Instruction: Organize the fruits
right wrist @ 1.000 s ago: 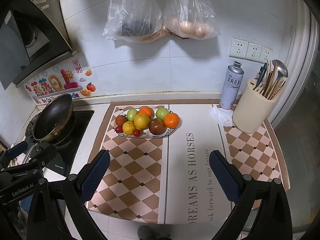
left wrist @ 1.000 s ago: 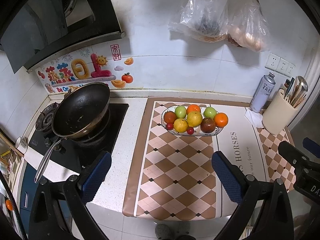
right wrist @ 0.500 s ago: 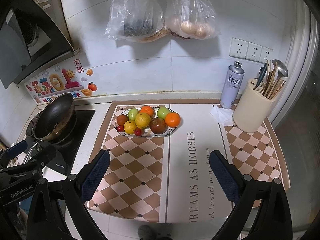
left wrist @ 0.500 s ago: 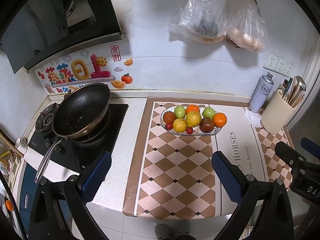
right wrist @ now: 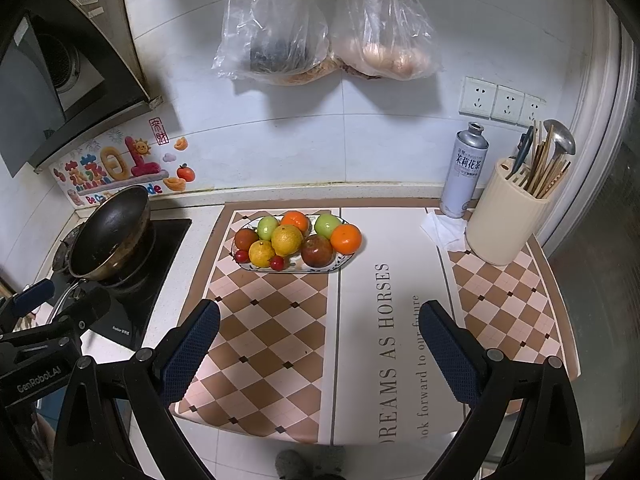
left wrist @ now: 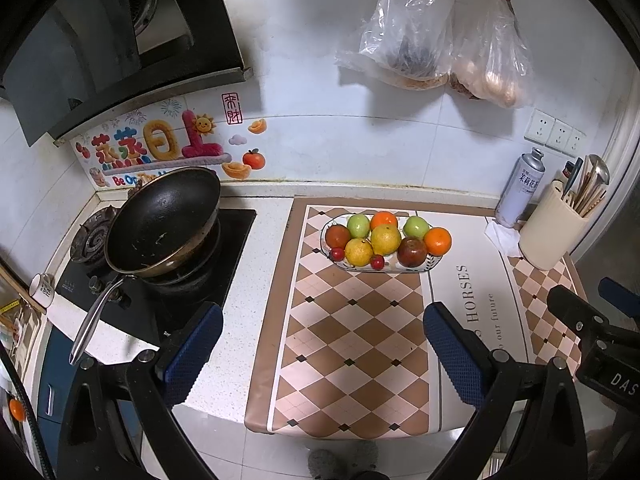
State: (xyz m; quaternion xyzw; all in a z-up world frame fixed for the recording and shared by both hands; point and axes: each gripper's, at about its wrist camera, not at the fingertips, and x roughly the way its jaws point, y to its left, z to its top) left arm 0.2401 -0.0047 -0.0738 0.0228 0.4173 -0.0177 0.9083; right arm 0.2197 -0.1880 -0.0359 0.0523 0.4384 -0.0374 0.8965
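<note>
Orange, green, yellow and dark red fruit sits heaped on an oval patterned plate [right wrist: 338, 267], well ahead of both claws, near the back of the checkered counter mat [right wrist: 276, 340]. Left gripper [left wrist: 322, 354] is spread wide, nothing between the pads; right gripper [right wrist: 319, 354] likewise released and empty. Both hang above the mat's front edge, far short of the plate. Each claw shows at the edge of the other's view, so they are close side by side.

Plate sits ahead and slightly left of the right claw, ahead and slightly right of the left claw.

Risks, as judgement:
- Pile is tight. Big yellow citrus [right wrist: 286, 239] rests against the smaller one [right wrist: 261, 253], green apples [right wrist: 268, 227] behind, dark red apple [right wrist: 317, 251] and mandarin [right wrist: 345, 239] at the right end. Pulling one from the middle could nudge neighbours off the shallow rim.
- Mandarin overhangs the plate's right end; a bump from a pad would likely roll it onto the mat.
- Small red cherry tomatoes [right wrist: 277, 263] at the front rim are tiny and round; wide pads may squirt them out or crush them.
- Round smooth skins: an off-centre pinch slips.
- Both claws reaching for the same plate could collide.
- Black wok [left wrist: 162, 220] on the stove lies forward-left of the left claw, long handle [left wrist: 98, 318] sticking toward it; a sideways swing could catch it.
- Cream utensil holder [right wrist: 506, 222] and spray can [right wrist: 464, 172] stand forward-right of the right claw, well apart from the plate; low risk.
</note>
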